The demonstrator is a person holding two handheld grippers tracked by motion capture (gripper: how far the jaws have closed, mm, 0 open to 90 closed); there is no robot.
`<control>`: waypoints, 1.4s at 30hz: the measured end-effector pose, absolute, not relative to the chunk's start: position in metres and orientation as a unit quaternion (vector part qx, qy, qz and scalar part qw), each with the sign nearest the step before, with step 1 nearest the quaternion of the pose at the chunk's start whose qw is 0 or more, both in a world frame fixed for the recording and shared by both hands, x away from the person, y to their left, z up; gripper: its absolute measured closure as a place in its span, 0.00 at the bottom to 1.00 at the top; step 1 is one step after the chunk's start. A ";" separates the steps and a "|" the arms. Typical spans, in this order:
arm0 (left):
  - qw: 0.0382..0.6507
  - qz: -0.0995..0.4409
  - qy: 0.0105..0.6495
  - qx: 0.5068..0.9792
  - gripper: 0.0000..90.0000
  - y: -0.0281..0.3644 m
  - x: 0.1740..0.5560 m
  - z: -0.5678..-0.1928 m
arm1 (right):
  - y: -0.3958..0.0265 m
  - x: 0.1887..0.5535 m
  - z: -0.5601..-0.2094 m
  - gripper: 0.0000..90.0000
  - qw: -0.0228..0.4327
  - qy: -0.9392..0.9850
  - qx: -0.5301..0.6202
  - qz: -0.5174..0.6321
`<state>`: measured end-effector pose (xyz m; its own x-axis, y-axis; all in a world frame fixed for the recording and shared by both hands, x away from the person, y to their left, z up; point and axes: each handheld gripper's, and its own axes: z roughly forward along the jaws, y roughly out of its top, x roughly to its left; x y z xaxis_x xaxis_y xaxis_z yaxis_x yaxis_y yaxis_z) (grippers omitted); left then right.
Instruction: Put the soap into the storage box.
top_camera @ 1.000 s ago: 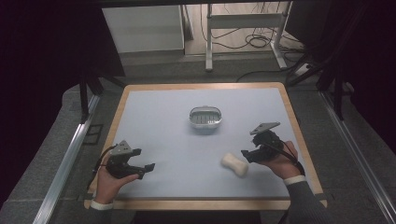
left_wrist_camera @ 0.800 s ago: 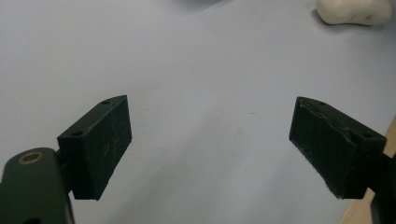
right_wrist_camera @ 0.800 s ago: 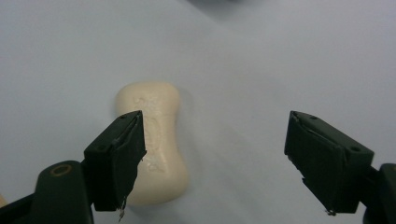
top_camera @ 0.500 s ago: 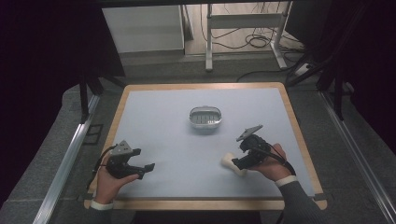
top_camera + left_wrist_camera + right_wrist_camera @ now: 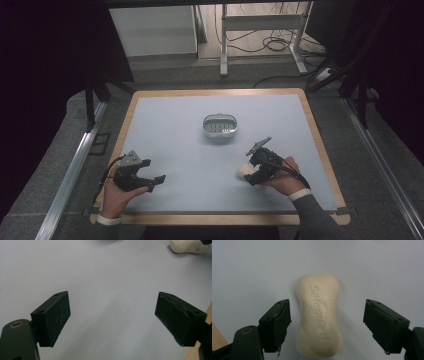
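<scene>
A cream bar of soap (image 5: 319,316) with an embossed logo lies flat on the pale blue mat. My right gripper (image 5: 325,325) is open, one jaw on each side of the bar, neither touching it. From above, that gripper (image 5: 256,172) hovers over the soap (image 5: 244,171) at the front right of the mat. Near the front left my left gripper (image 5: 152,181) is held open over bare mat; its own view has the jaws wide apart (image 5: 111,316) and the soap (image 5: 188,246) far off at the top right. A small metal soap dish (image 5: 219,126) stands mid-table.
The blue mat (image 5: 190,155) covers a wooden-edged table (image 5: 220,218). Dark floor and metal rails run along both sides, with table legs and cables beyond the far edge.
My right gripper has moved left and down from beside the soap to straddle it with open jaws. The left gripper has held still.
</scene>
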<state>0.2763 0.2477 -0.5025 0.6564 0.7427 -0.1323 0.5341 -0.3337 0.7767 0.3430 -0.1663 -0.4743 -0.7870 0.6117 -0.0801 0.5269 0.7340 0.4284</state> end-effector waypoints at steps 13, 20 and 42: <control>0.422 0.124 0.396 0.806 0.15 0.249 0.276 -0.501 | -0.156 0.349 -0.486 0.34 0.085 0.933 0.309 0.166; 0.422 0.125 0.395 0.807 0.15 0.250 0.276 -0.501 | -0.151 0.350 -0.492 0.40 0.084 0.937 0.310 0.137; 0.420 0.123 0.394 0.808 0.15 0.249 0.276 -0.502 | -0.150 0.356 -0.488 0.55 0.076 0.938 0.313 0.127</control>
